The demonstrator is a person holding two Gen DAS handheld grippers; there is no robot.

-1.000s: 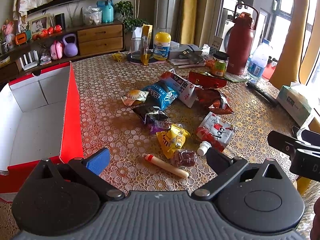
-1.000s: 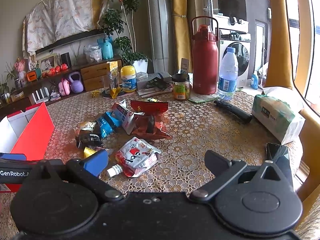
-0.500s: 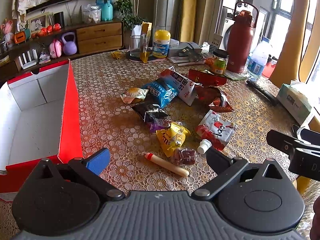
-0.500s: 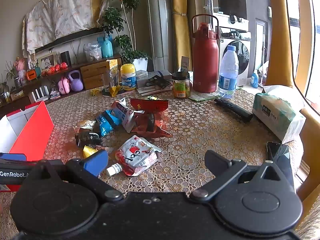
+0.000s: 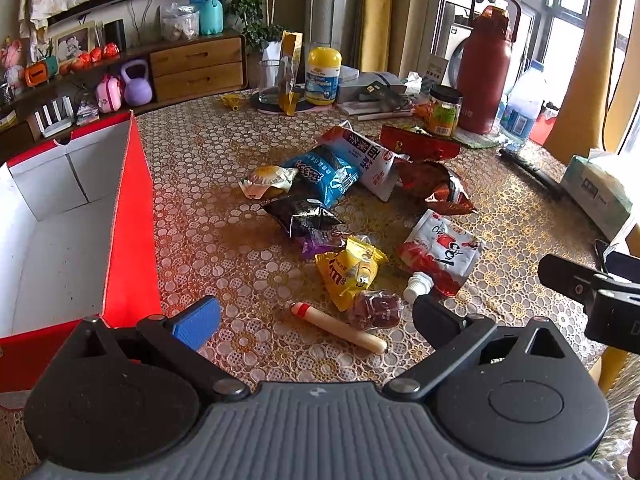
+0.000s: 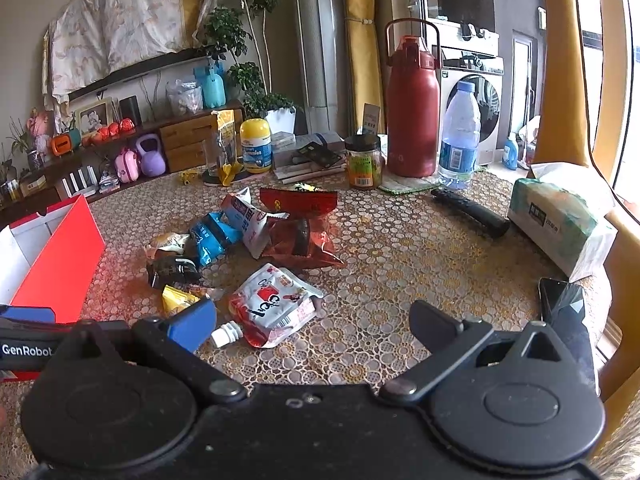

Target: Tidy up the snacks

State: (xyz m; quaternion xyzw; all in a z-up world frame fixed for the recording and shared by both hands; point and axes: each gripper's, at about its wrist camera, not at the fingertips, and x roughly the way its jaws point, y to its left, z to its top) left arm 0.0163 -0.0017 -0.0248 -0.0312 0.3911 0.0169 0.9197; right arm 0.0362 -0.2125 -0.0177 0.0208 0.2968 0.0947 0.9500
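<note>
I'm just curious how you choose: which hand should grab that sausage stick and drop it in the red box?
Probably the left. The sausage stick lies just ahead of the left gripper, whose jaws are open, and the red box sits on that side.

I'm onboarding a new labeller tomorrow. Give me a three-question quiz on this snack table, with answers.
1. True or false: the red box already holds snacks.
2. Which snack lies nearest the left gripper? A) sausage stick B) blue packet C) red spouted pouch
3. Fill in: both grippers, left and right, are ____.

Key: 1 false, the part of its inside in view is bare; 2 A; 3 open, holding nothing.
</note>
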